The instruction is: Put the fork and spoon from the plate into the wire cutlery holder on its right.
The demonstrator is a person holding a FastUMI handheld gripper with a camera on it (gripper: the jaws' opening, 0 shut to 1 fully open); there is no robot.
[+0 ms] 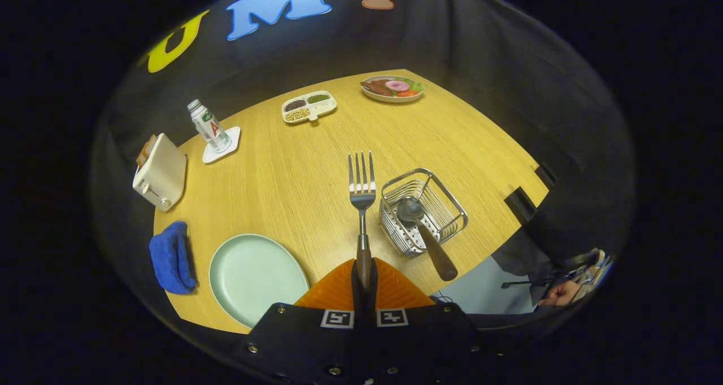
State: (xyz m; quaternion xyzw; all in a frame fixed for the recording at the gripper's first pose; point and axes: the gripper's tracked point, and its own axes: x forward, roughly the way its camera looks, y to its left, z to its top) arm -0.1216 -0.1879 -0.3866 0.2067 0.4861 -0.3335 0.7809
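My gripper (364,272) is shut on the brown handle of a steel fork (361,187), which sticks out straight ahead of the fingers with its tines pointing away, held above the wooden table. The pale green plate (254,278) lies below and left of the fingers, with nothing on it. Just right of the fork stands the wire cutlery holder (423,213). A spoon (423,232) rests in it, bowl down inside the basket and brown handle leaning out over the near rim.
A blue cloth (172,258) lies left of the plate, and a cream toaster (160,173) behind it. A water bottle (208,126) on a white coaster, a divided snack tray (309,107) and a plate of food (392,87) sit at the far side. The table edge (508,232) runs close right of the holder.
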